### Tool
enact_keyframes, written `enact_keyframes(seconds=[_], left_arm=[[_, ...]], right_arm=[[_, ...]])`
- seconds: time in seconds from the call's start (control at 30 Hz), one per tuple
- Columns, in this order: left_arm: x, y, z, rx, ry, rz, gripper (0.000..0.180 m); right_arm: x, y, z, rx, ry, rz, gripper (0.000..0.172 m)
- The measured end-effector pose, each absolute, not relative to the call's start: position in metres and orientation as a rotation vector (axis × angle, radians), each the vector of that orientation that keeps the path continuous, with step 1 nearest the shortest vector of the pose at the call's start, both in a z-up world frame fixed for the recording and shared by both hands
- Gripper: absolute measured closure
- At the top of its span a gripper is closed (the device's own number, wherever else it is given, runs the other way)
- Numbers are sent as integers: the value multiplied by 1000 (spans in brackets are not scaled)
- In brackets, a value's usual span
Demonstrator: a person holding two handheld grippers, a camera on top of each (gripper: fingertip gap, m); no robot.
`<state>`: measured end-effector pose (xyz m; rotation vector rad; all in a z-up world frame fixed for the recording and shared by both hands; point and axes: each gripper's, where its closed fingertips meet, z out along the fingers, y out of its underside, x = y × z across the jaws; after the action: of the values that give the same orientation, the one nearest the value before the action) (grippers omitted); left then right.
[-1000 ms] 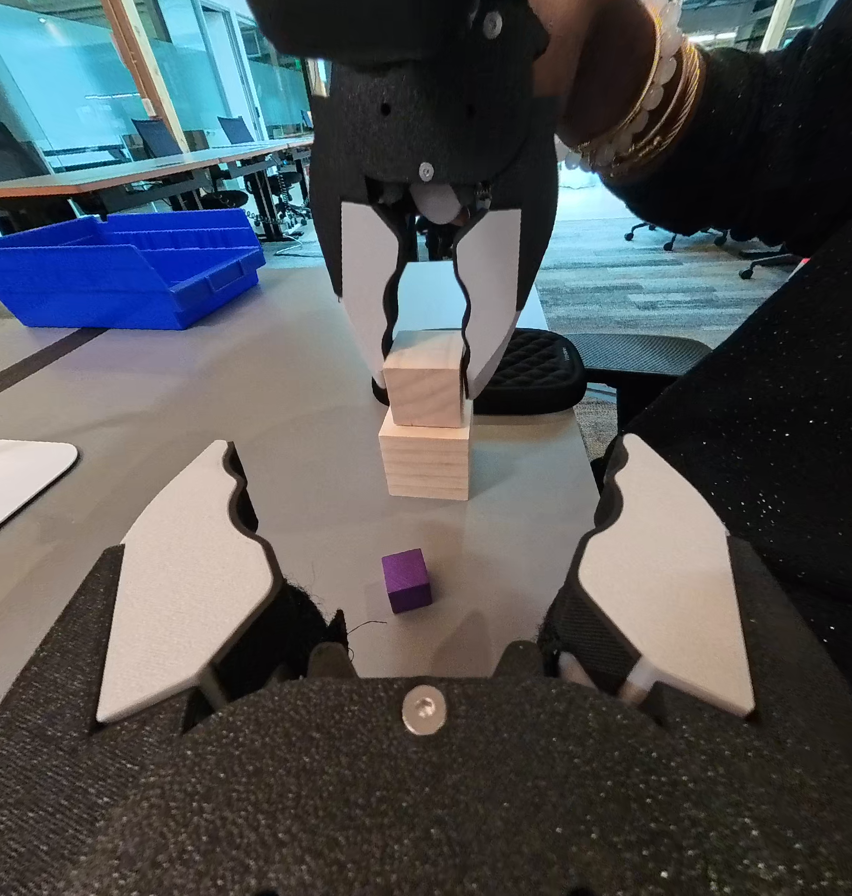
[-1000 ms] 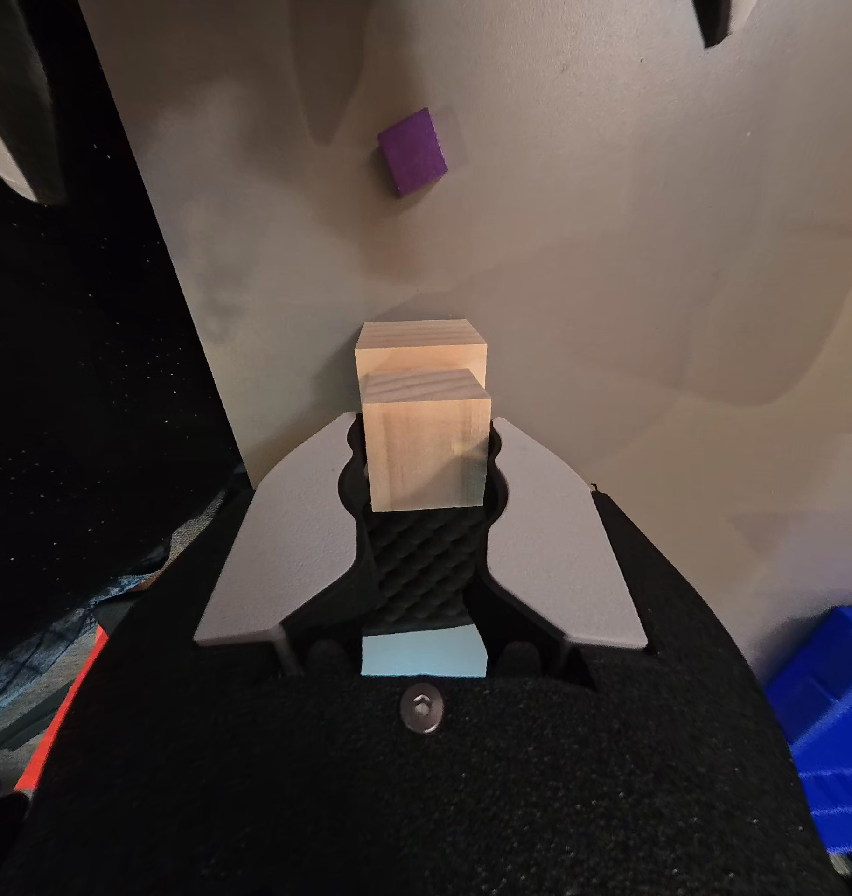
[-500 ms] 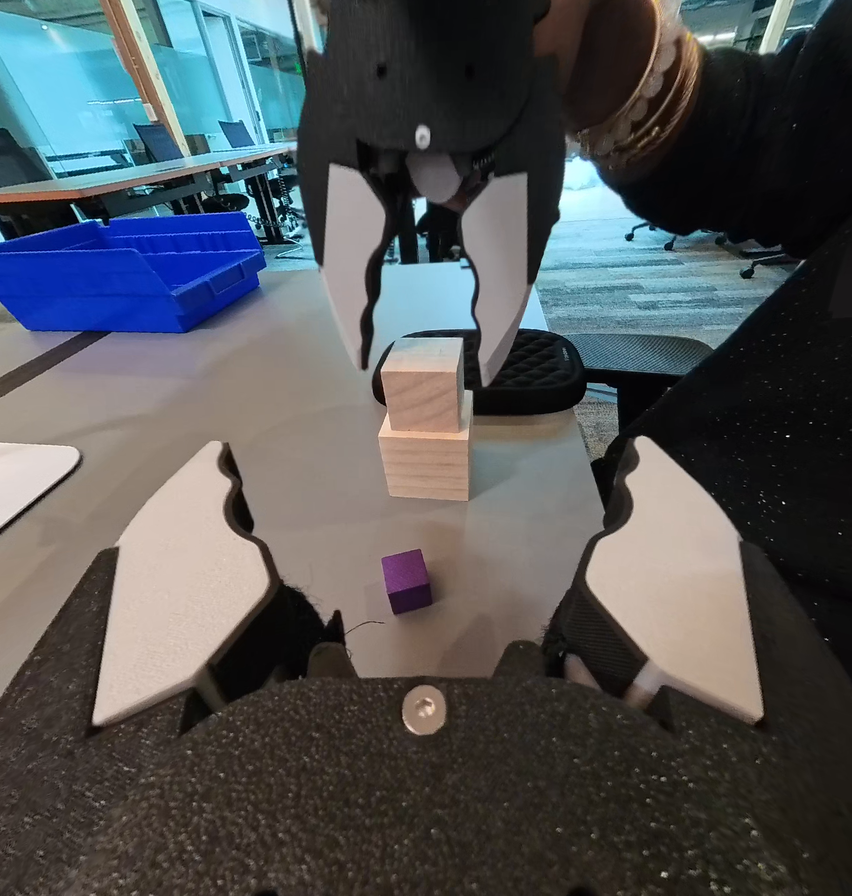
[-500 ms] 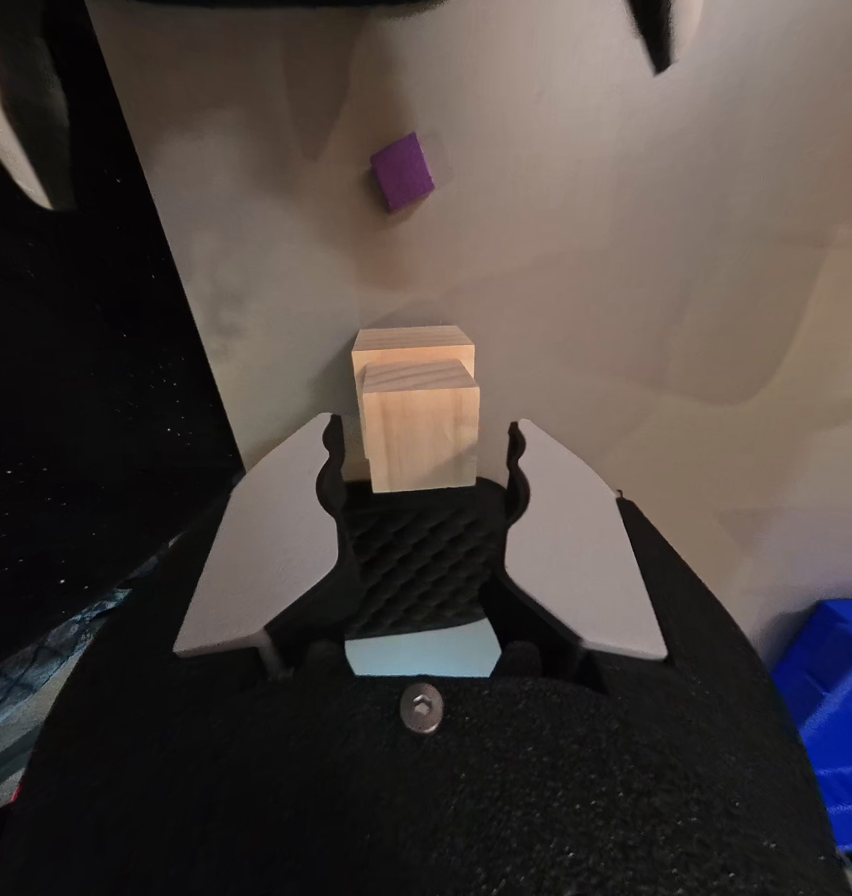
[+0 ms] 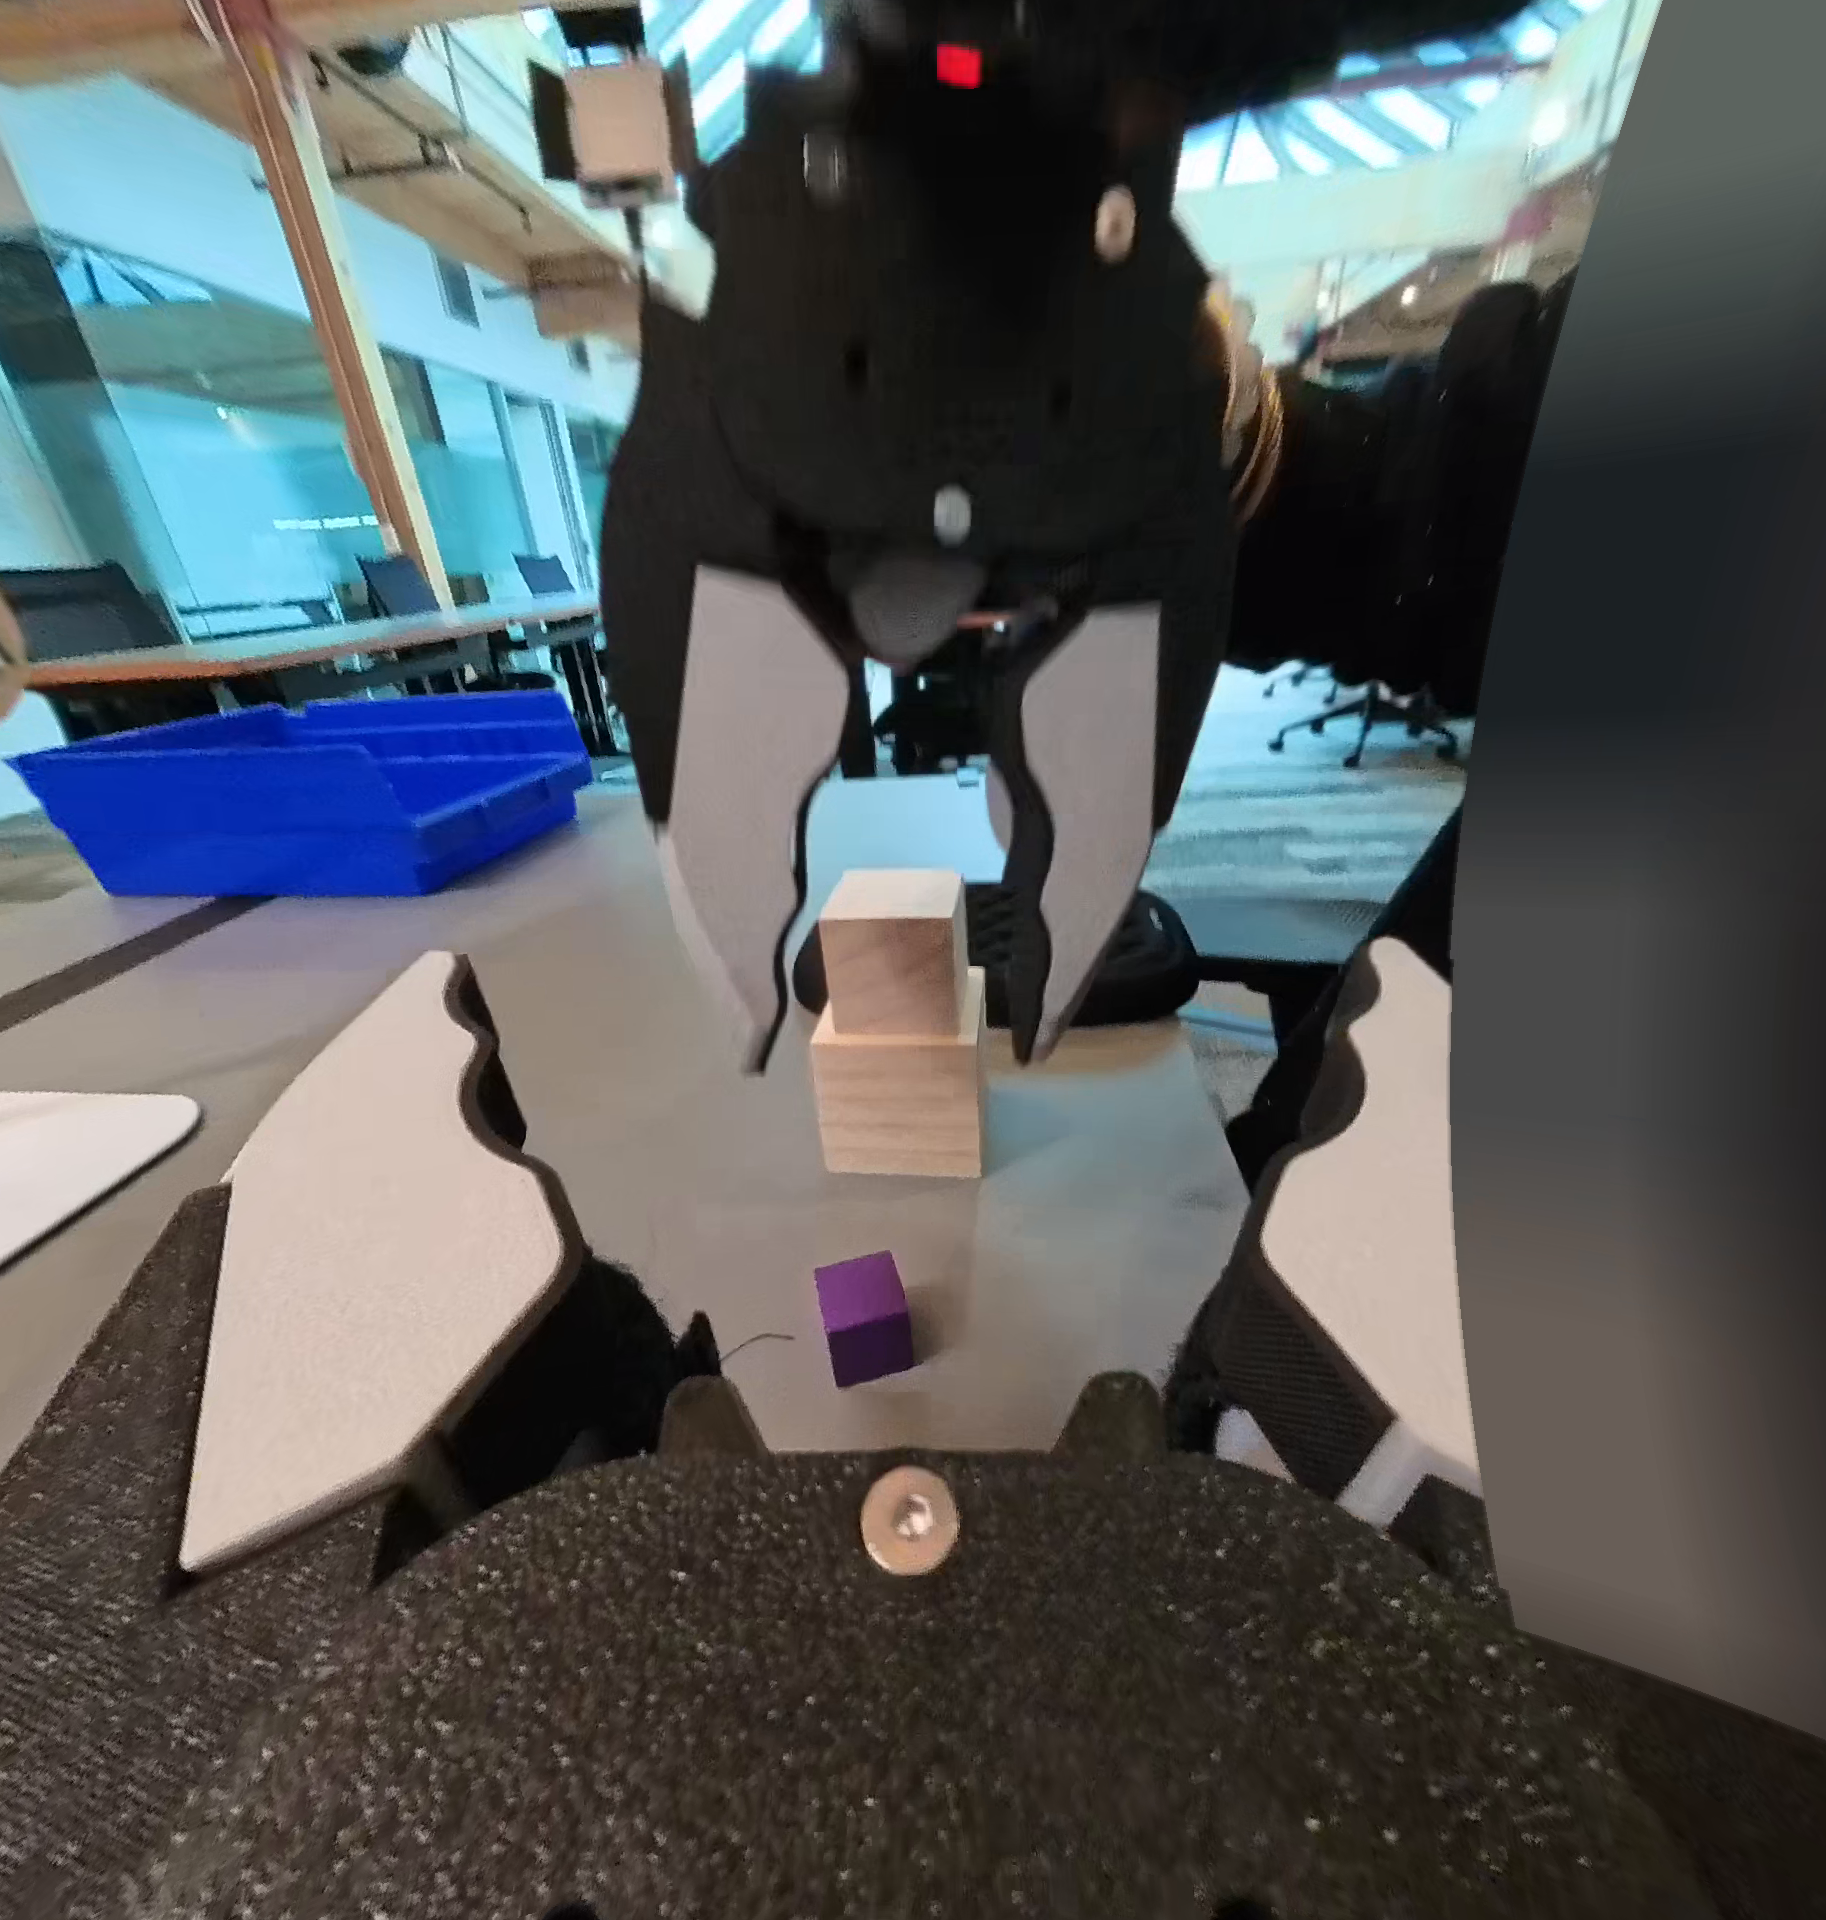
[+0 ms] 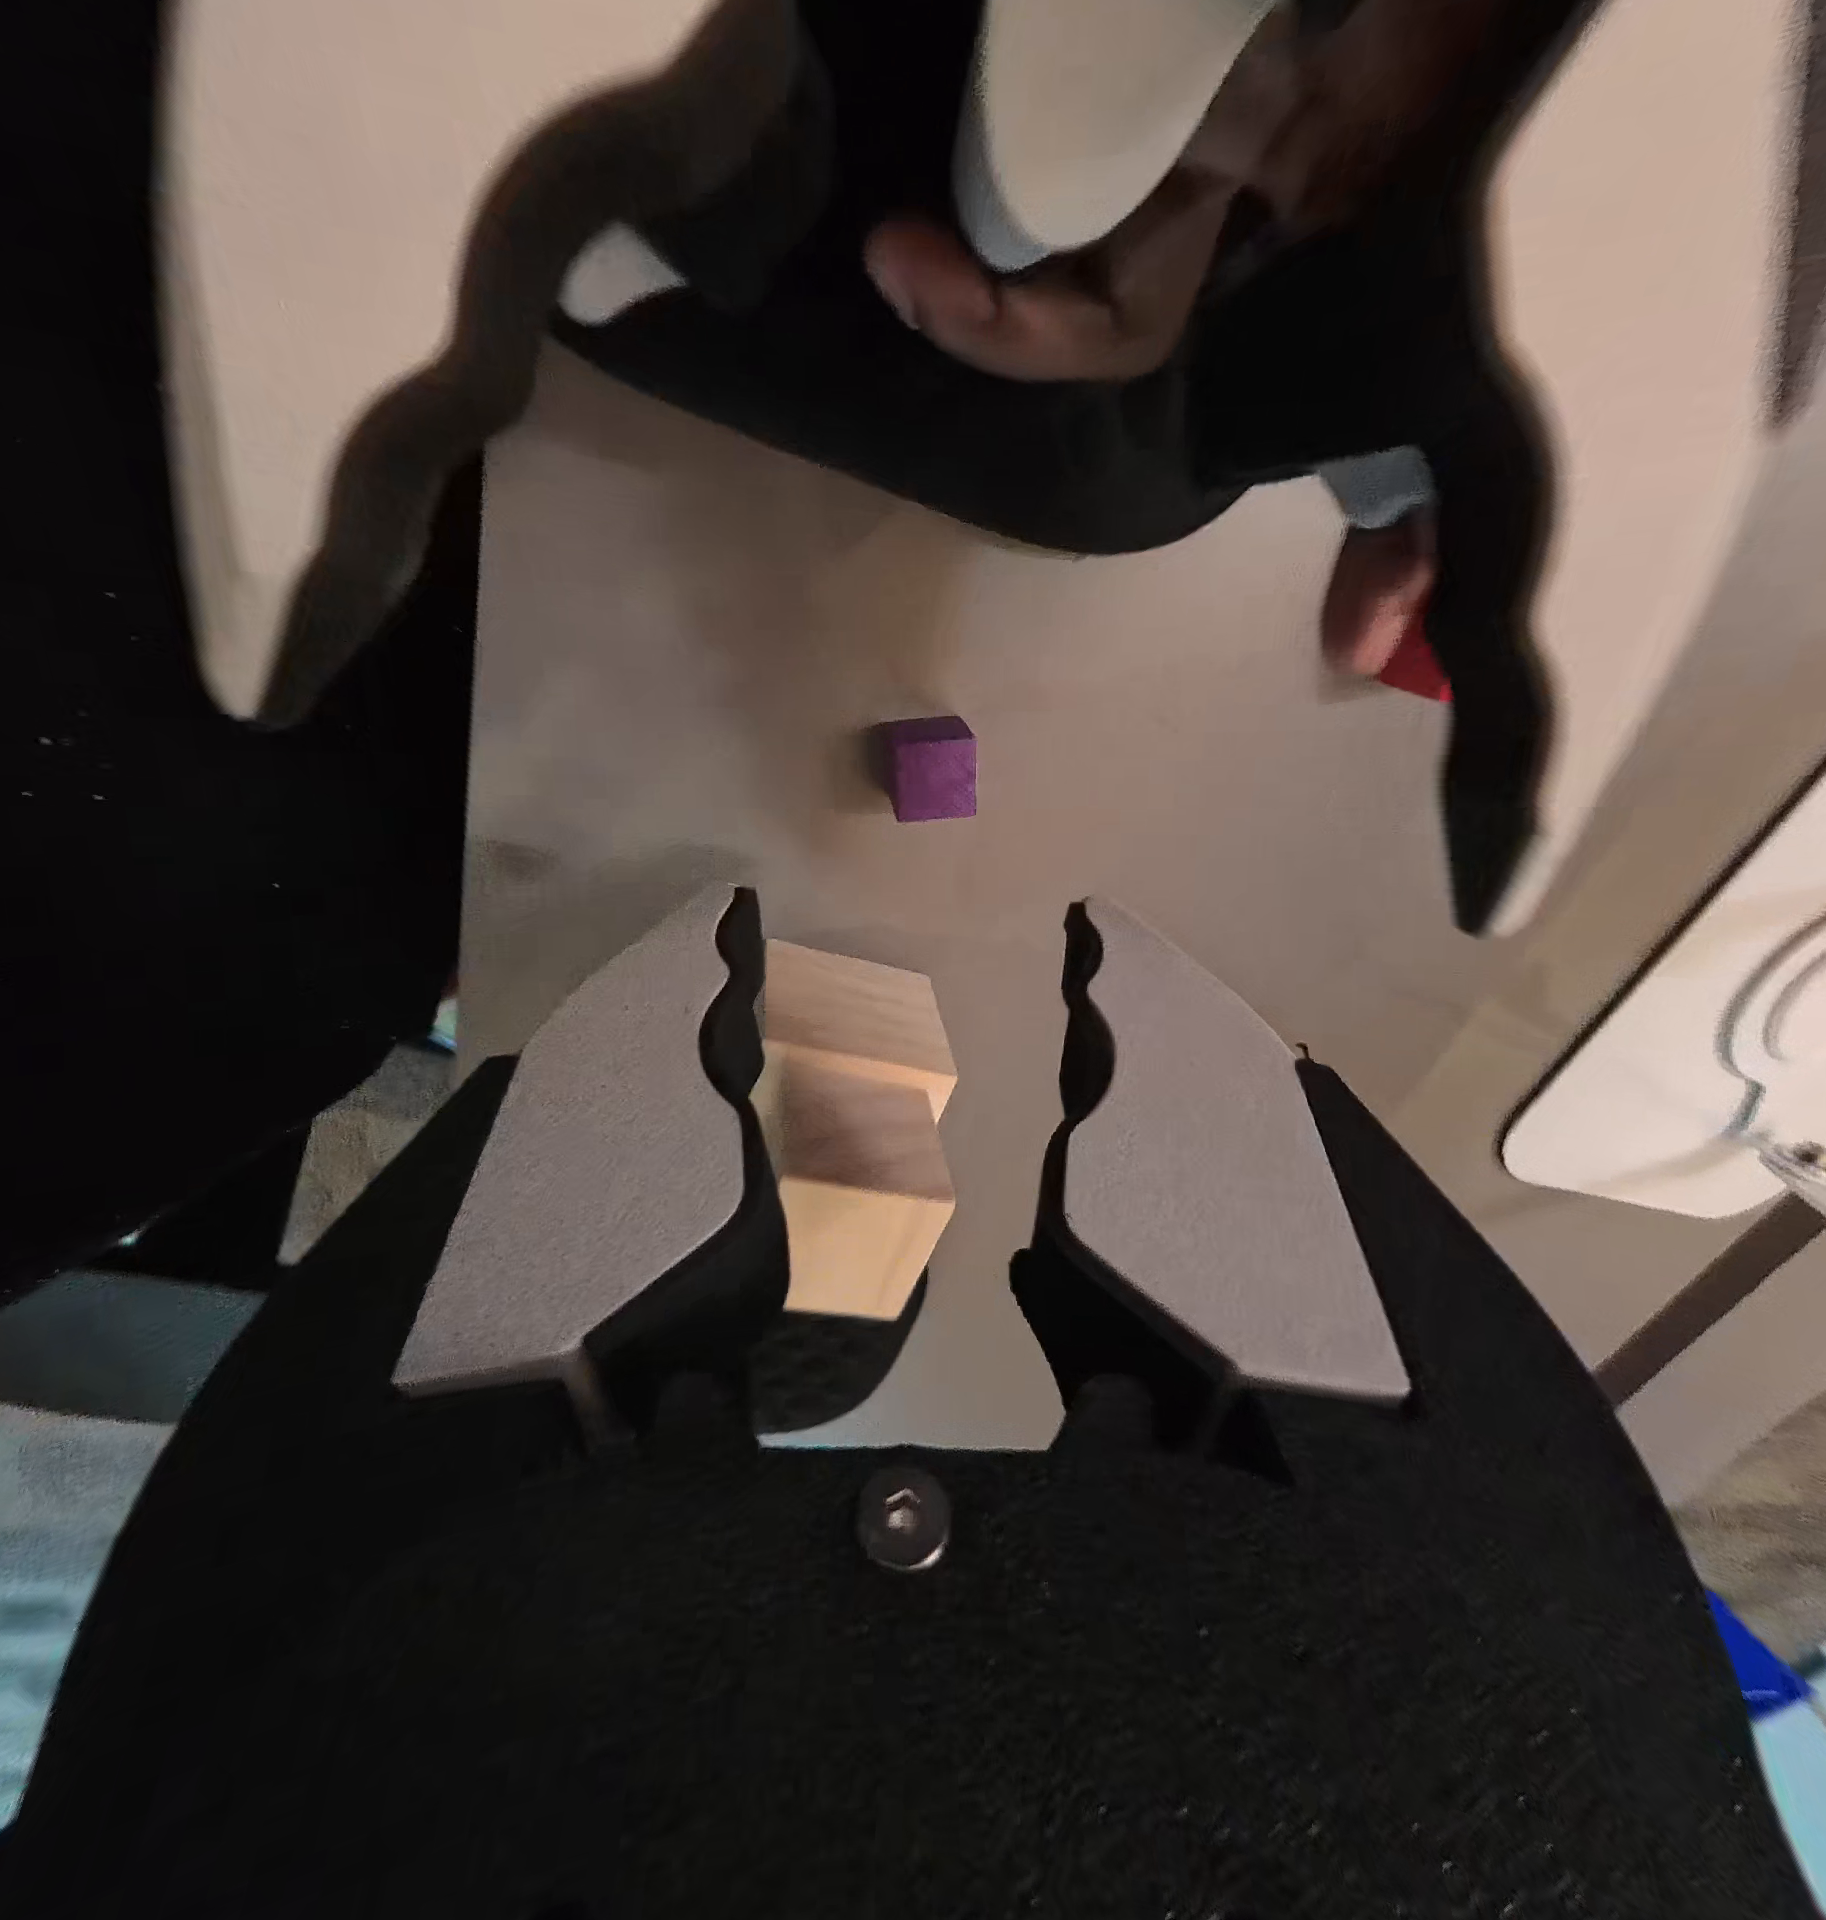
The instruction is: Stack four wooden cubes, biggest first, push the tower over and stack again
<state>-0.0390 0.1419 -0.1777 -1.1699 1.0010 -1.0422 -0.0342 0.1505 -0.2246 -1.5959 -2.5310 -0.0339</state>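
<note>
A small wooden cube (image 5: 893, 966) sits on a larger wooden cube (image 5: 898, 1101) on the grey table (image 5: 597, 1039). My right gripper (image 5: 893, 1055) hangs over this stack with its fingers on either side, open, with a gap on both sides. In the right wrist view the right gripper (image 6: 909, 909) is open, and the stack (image 6: 852, 1091) shows low down by its left finger. A purple cube (image 5: 865, 1317) lies in front of the stack; it also shows in the right wrist view (image 6: 930, 769). My left gripper (image 5: 919, 961) is wide open and empty, just behind the purple cube.
A blue bin (image 5: 296, 800) stands at the back left. A white pad (image 5: 47, 1164) lies at the left edge. A black padded rest (image 5: 1127, 966) sits behind the stack. A red object (image 6: 1418, 670) lies near the left gripper's far finger. The left gripper's tips are roughly 5 centimeters from the right gripper's. The small wooden cube (image 5: 893, 966) lies around 6 centimeters away from my right fingertips. Seen from the right wrist view (image 6: 856, 1140) as well. The right tips stand about 7 centimeters off the stack (image 6: 852, 1091). It turns up in the left wrist view (image 5: 896, 1017) as well.
My right gripper let go of the small wooden cube on the larger one, lifted, then tilted and dropped so its open fingers straddle the stack. The left gripper opened a little wider.
</note>
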Motion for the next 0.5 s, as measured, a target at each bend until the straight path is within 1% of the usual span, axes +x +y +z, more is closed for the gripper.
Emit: enact_keyframes(seconds=[0.1,0.2,0.4,0.5], left_arm=[[-50,141,-168,-1105,925,-1093,34],[-62,139,-159,-1034,865,-1144,34],[-64,134,-157,-993,873,-1169,34],[-68,134,-155,-977,856,-1184,34]], right_arm=[[-39,156,-241,-1583,-2593,-114,122],[-42,155,-252,-1583,-2626,-109,128],[-44,154,-271,-1569,-2679,-85,129],[-43,158,-277,-1559,-2693,-126,133]])
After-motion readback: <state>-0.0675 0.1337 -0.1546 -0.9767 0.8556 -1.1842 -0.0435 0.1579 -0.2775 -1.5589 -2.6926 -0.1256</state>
